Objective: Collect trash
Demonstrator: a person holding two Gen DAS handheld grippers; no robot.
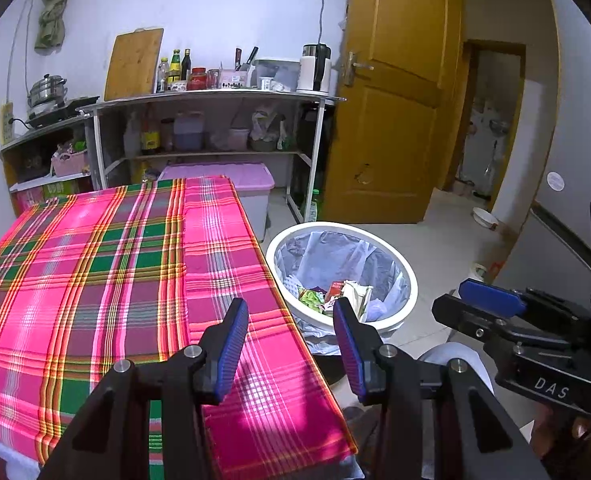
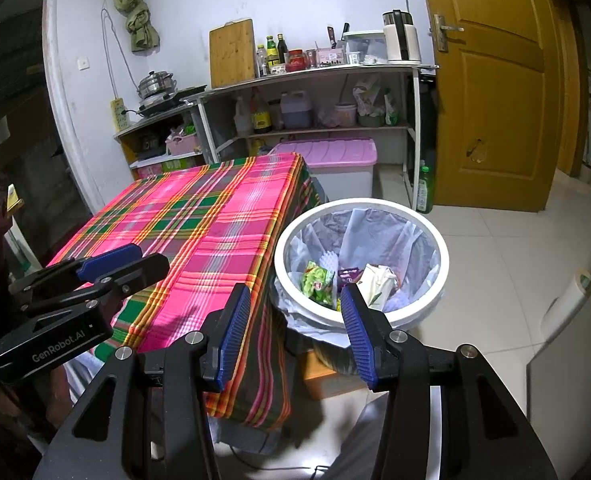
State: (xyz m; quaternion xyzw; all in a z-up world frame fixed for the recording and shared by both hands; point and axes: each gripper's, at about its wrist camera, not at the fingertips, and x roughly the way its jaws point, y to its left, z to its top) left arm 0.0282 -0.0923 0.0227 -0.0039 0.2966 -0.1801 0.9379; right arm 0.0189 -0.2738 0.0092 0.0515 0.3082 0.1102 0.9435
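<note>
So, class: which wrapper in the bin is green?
The leafy-printed packet at the left; the purple packet and cream wrapper lie to its right.

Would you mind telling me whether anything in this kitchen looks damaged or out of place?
The door has a chipped hole in its lower panel, exposing lighter material. A bowl sits on the floor by the doorway. The trash lies in the bin, and the tablecloth lies flat.

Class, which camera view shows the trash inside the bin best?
The right wrist view: it looks down into the bin, so the wrappers lie clearly apart. In the left wrist view the left gripper finger covers part of the wrappers.
</note>
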